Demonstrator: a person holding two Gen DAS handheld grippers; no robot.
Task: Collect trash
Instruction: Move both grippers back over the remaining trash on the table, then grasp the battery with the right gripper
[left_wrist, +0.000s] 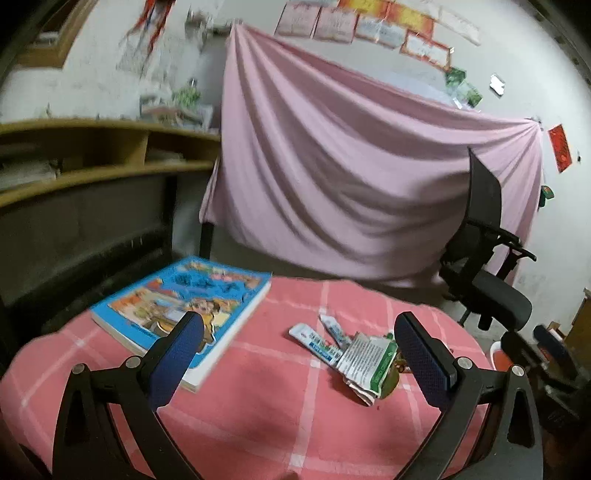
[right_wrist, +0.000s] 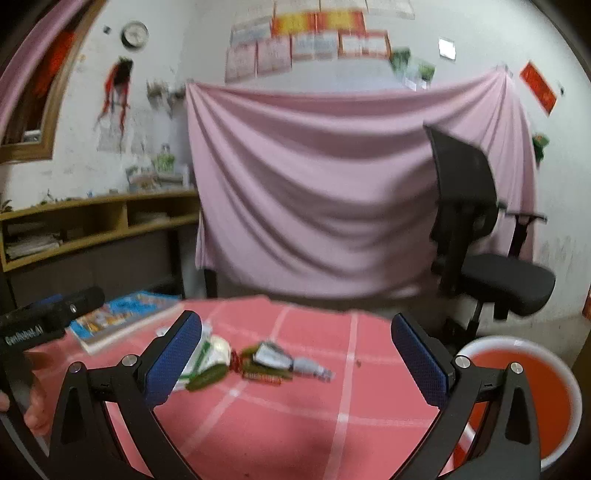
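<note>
Both grippers, left (left_wrist: 295, 345) and right (right_wrist: 297, 341), jaws wide apart, nothing between. Trash pile (left_wrist: 354, 354) on pink checked tablecloth (left_wrist: 258, 406), just past the fingers at 1 o'clock in the left view. Blue book (left_wrist: 181, 302) at 10 o'clock, apart from the pile; red bucket (right_wrist: 517, 384) at 4 o'clock in the right view, beside the table; office chair (right_wrist: 480, 240) behind.

A book (left_wrist: 181, 314) is laid on the table (left_wrist: 258, 406) at far left; a trash pile (left_wrist: 354, 354) is found to its right. A bin (right_wrist: 524, 387) is placed beside the table's right edge, a chair (right_wrist: 480, 240) behind it.
</note>
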